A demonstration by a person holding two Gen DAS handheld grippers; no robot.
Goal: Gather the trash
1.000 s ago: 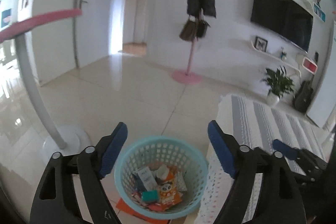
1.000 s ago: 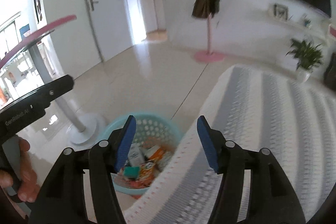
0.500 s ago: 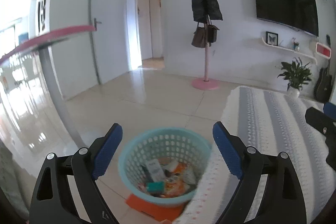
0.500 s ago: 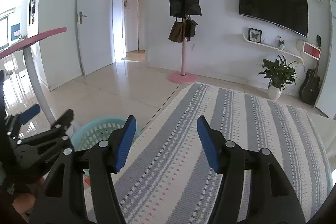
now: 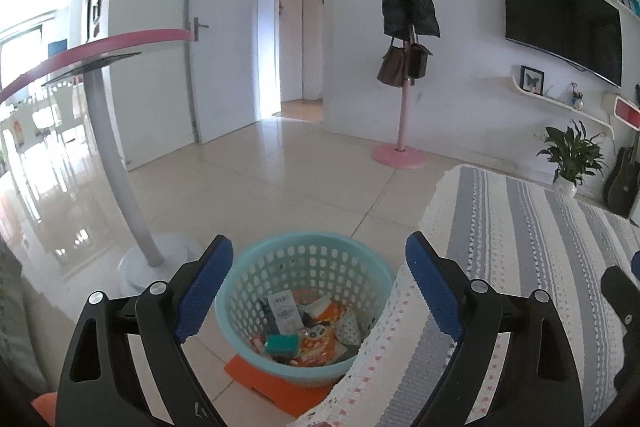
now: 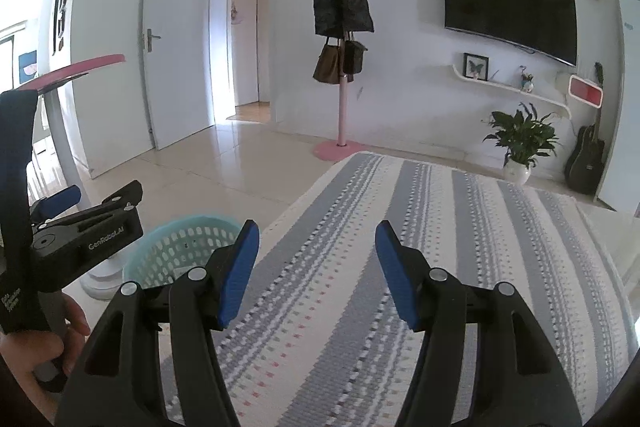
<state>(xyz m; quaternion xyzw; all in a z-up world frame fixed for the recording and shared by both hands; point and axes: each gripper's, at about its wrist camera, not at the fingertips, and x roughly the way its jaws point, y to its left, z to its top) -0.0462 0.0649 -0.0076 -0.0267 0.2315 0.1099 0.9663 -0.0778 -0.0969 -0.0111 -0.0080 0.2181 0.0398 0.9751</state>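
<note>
A turquoise basket (image 5: 280, 267) stands on the tiled floor beside a table covered with a grey-and-white striped cloth (image 5: 520, 247). Wrappers and small packets (image 5: 304, 335) lie in its bottom. My left gripper (image 5: 318, 267) hangs above and short of the basket, open, with nothing between its blue pads. My right gripper (image 6: 316, 259) is open over the striped cloth (image 6: 420, 267), also with nothing in it. In the right wrist view the basket (image 6: 180, 243) sits at the lower left, with the left gripper's black body (image 6: 88, 235) and a hand (image 6: 48, 343) in front of it.
An orange flat piece (image 5: 272, 383) lies under the basket. A pink-topped table on a grey pedestal (image 5: 116, 163) stands left of it. Farther off are a pink coat stand (image 5: 400, 107), a potted plant (image 5: 572, 159), a guitar (image 6: 586, 159) and an open door.
Both grippers swung to the right and tilted up from the basket. The right one now faces the striped cloth instead of the basket. The left gripper's jaws widened a little.
</note>
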